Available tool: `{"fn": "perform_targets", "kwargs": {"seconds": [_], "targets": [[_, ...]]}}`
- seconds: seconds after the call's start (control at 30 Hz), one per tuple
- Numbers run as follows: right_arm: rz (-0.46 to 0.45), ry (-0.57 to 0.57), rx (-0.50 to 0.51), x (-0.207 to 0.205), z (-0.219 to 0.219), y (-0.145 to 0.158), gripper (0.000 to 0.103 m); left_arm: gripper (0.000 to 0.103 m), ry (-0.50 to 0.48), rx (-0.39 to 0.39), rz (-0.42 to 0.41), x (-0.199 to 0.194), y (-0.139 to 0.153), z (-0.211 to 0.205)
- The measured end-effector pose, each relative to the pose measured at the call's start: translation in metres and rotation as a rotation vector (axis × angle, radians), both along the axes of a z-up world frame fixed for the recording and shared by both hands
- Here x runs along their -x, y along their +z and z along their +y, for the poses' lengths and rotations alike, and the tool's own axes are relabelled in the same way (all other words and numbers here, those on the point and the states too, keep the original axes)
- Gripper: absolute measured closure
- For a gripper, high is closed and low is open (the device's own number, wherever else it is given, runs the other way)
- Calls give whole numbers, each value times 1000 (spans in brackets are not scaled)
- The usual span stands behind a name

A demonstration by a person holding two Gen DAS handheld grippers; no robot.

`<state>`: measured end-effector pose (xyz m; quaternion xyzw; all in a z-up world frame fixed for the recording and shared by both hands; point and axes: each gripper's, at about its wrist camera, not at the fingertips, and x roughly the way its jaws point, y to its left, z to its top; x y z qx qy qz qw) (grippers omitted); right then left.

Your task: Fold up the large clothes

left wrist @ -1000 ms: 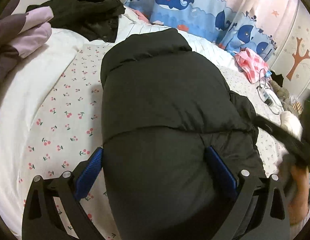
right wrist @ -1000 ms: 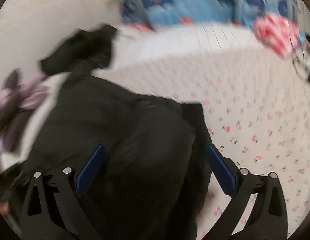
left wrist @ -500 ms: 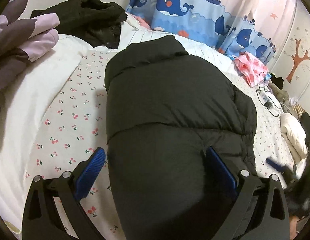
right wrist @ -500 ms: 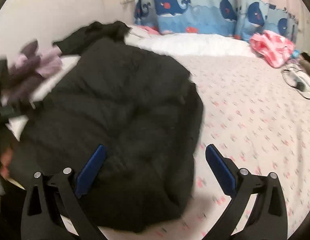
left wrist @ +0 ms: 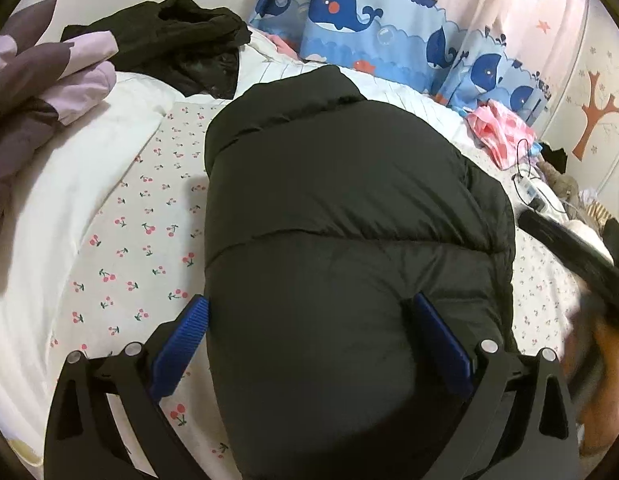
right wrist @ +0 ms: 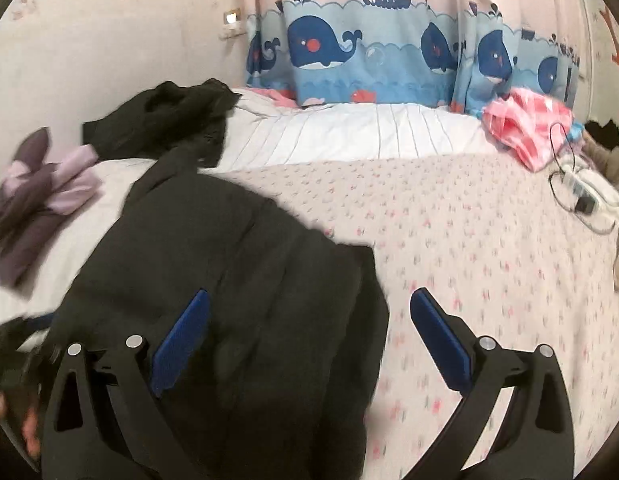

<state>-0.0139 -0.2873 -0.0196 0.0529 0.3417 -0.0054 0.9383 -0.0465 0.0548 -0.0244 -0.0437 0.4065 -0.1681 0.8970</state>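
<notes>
Although the black padded jacket (left wrist: 349,208) already lies folded into a compact bundle near the middle of the bed (left wrist: 121,240), toward its near edge, both the left gripper (left wrist: 309,336) and right gripper (right wrist: 309,332) hover over it with fingers wide and holding nothing (so this piece looks nearly done), while the dark clothes (left wrist: 177,40) by the far edge look unfolded.

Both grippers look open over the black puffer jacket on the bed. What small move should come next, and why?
Probably lower the left gripper and close on the near end of the black puffer jacket. Its open blue pads straddle that bulging end, while the right gripper sits open at the jacket's right edge.
</notes>
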Motion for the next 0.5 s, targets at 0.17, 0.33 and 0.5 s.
{"fn": "perform_targets", "kwargs": {"seconds": [0.17, 0.33, 0.5], "targets": [[222, 7, -52, -49, 0, -63, 6, 7, -22, 46, 42, -6, -6, 3], [141, 11, -65, -14, 7, -28, 6, 7, 1, 35, 11, -1, 0, 8], [-8, 90, -52, 59, 35, -6, 6, 7, 67, 36, -61, 11, 14, 18]]}}
